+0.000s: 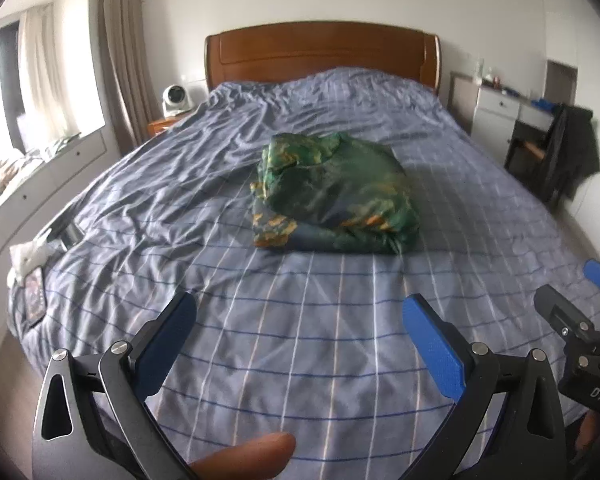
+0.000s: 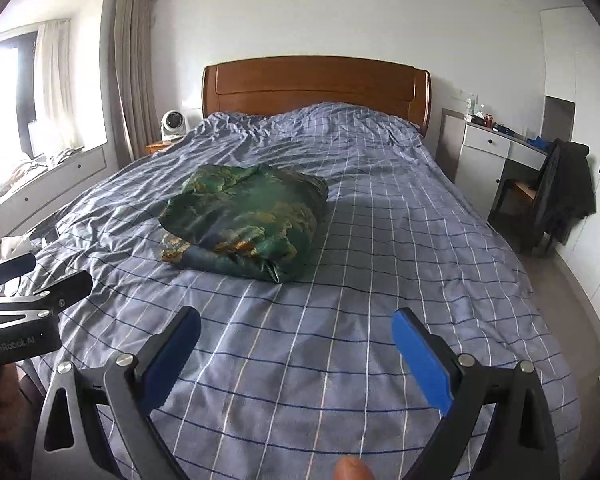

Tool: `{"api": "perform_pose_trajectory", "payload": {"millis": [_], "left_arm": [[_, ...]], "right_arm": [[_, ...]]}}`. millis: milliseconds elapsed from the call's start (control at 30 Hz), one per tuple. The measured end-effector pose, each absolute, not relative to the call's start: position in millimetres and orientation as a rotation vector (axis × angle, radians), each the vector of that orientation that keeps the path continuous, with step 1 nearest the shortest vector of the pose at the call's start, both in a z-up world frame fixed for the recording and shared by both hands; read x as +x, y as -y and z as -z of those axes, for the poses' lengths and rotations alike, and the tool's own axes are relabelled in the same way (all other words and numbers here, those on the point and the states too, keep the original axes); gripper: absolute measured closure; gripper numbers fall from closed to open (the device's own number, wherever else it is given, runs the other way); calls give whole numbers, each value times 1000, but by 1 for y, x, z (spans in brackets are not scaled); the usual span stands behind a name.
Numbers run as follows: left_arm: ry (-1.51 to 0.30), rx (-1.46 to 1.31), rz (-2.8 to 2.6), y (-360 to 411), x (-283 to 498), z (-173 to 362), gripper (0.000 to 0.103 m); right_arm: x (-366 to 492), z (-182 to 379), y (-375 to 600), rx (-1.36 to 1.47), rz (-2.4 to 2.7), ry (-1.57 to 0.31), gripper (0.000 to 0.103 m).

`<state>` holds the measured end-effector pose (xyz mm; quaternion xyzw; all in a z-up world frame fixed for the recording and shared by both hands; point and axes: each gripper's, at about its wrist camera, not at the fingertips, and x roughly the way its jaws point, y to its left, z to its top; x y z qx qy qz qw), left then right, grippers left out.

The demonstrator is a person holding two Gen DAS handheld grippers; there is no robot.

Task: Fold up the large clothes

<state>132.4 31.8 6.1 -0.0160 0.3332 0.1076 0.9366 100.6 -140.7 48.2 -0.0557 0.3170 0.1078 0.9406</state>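
Note:
A green patterned garment (image 1: 332, 192) (image 2: 246, 220) lies folded into a thick bundle in the middle of the bed (image 1: 300, 340) (image 2: 400, 240), on a blue-grey checked cover. My left gripper (image 1: 300, 320) is open above the near part of the bed, well short of the bundle, with nothing between its blue pads. My right gripper (image 2: 296, 336) is open too, at about the same distance, and holds nothing. Each gripper shows at the edge of the other's view: the right gripper (image 1: 572, 292), the left gripper (image 2: 56, 272). A fingertip (image 1: 252, 456) shows at the bottom.
A wooden headboard (image 1: 320, 56) stands at the far end. On the left are a bedside table with a small white fan (image 1: 176, 98), curtains and a window ledge. To the right stand a white desk (image 2: 496, 152) and a chair hung with dark clothing (image 2: 560, 196). Small items (image 1: 32, 264) lie at the bed's left edge.

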Motion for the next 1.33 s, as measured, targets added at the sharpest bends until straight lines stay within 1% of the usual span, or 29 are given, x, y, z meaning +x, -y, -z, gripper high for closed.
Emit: {"api": "perform_pose_trajectory", "payload": {"millis": [200, 400, 567, 800, 1167, 1333], "left_arm": [[-665, -23, -205, -26, 129, -9, 0], [-693, -34, -193, -30, 128, -9, 0], [-691, -14, -200, -28, 126, -14, 0], [-684, -55, -209, -38, 129, -21, 0], [-700, -55, -199, -34, 131, -12, 0], [-667, -42, -219, -33, 127, -16, 0]], "right_arm": [[102, -45, 140, -117, -211, -690, 5], [98, -50, 132, -144, -219, -680, 5], [92, -57, 125, -161, -234, -679, 5], [91, -68, 116, -195, -216, -665, 5], [91, -64, 117, -211, -201, -677, 5], [91, -63, 118, -210, -199, -678, 5]]}}
